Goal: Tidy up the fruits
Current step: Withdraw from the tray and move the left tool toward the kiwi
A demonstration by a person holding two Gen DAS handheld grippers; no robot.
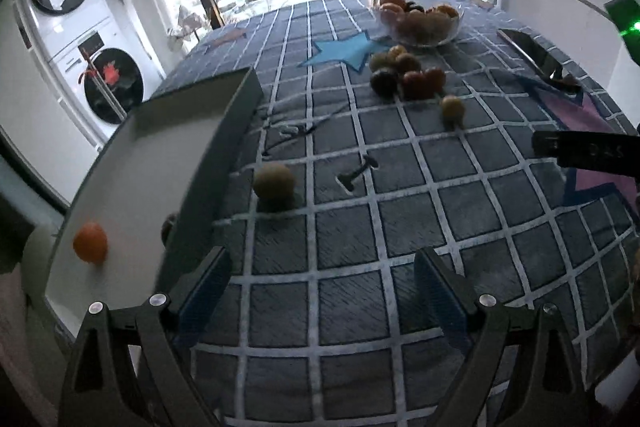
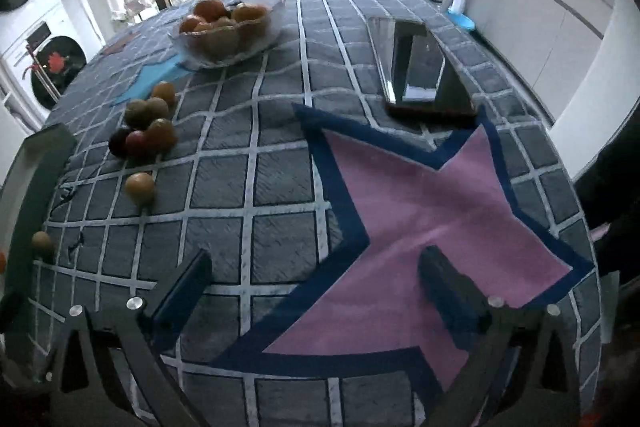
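Two tools, both with fingers spread wide and nothing between them. Left tool (image 1: 320, 291) hangs low over the near part of the surface (image 1: 400, 227), beside the tray's right wall. Right tool (image 2: 316, 283) hangs over the pink star (image 2: 432, 211) toward the right edge, with no fruit near it.

Fruit placement:
- One orange (image 1: 90, 242) lies inside the tray (image 1: 168, 147), at its near end. The tray sits along the left edge of the surface.
- One greenish round fruit (image 1: 275, 182) lies on the cloth just outside the tray's right wall. It is ahead of the left tool and slightly to its left.
- One yellowish fruit (image 1: 453, 109) lies alone farther in, toward the middle.
- A cluster of mixed fruit (image 1: 406, 73) lies beyond that, in front of the glass bowl (image 1: 418, 17). The bowl is at the far edge and already full.
- A small dark round thing shows at the tray's wall near the left tool; I cannot tell what it is.

Key relation: the greenish fruit is closest to the left tool, well apart from the right one, so the left is probably the arm for it. In the right view it shows only at the far left border.

Axis: the fruit is round, with no long axis and no clear pointing direction, so any approach angle should work. The tray's long axis runs from the near edge toward the far-left corner. The likely carry is a short hop leftward over the wall.

Risk: the fruit may roll on the wrinkled cloth.

A phone (image 2: 420, 67) lies toward the far right, out of the way.
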